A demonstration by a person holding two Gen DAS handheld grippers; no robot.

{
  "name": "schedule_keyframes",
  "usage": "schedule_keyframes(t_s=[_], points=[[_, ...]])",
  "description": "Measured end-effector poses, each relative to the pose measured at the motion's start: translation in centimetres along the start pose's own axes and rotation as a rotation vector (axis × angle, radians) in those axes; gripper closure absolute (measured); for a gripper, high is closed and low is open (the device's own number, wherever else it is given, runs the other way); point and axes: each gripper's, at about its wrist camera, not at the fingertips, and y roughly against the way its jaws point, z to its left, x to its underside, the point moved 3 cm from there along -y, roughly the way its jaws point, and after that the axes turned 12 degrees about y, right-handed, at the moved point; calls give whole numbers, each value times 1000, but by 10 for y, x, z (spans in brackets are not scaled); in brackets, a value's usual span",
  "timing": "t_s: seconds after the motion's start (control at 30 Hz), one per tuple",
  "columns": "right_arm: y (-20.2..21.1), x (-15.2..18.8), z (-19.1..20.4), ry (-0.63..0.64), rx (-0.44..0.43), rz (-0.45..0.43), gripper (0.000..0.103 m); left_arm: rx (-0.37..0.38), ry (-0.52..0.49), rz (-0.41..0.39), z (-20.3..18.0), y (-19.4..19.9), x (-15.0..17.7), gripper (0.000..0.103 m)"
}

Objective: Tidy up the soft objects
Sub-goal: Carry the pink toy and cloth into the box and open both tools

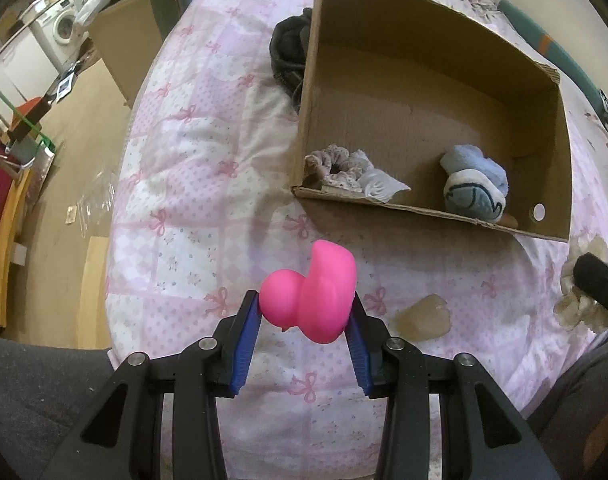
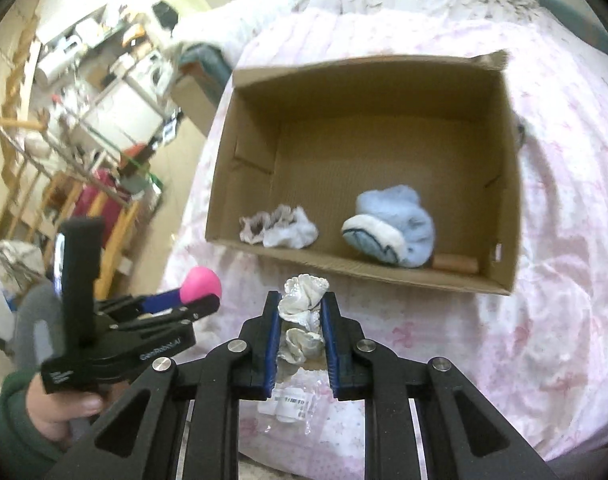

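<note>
Between our left gripper [image 1: 308, 316] fingers we have a pink rubber duck [image 1: 314, 292], the blue pads pressing its head on one side and its body on the other. Its long axis runs across the jaws, roughly side to side in the left wrist view, with the tail end rising away from us toward the cardboard box [image 1: 560, 160]. We judge that gripping it across head and body keeps the rounded toy from slipping out.

Our right gripper [image 2: 301, 320] is clamped on a cream ruffled scrunchie [image 2: 304, 312]. Its bunched fabric runs lengthwise along the fingers, one end poking past the tips toward the box's near wall. A clear plastic packet [image 2: 291, 404] lies on the bed below it.

Both held things hang above the pink bow-patterned bedspread [image 1: 191, 200], just short of the box, which sits open-topped on the bed. Inside it, near the front wall, lie a floral scrunchie [image 1: 336, 168] with a white cloth [image 1: 380, 186] touching it, and a light blue plush slipper [image 1: 474, 188] well to the right. A dark garment [image 1: 287, 56] sits against the box's outer left wall.
</note>
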Motion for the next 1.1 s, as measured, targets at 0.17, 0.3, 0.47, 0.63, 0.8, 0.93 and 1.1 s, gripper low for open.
schedule_keyframes(t_s=[0.17,0.3,0.47,0.63,0.8,0.93,1.1], points=[[6,18,-12,-17,-1,-36,82,7,1,-45,-1,7,-1,65],[9,21,-13,-44,-19,-71,82,6,6,-79,-1,13,-2,65],[13,14,-8,-37,-35,-121,82,1,-3,-96,-2,16,-2,65],[10,14,-9,-44,-49,-126,82,-4,-10,-105,-5,17,-1,65],[8,13,-11,-57,-51,-126,82,-14,-41,-137,-8,33,-10,65],[19,4,-13,-59,-32,-149,82,20,-36,-176,-10,54,-29,65],[34,-13,-24,-54,-8,-182,82,82,-33,-228,-21,69,-56,65]])
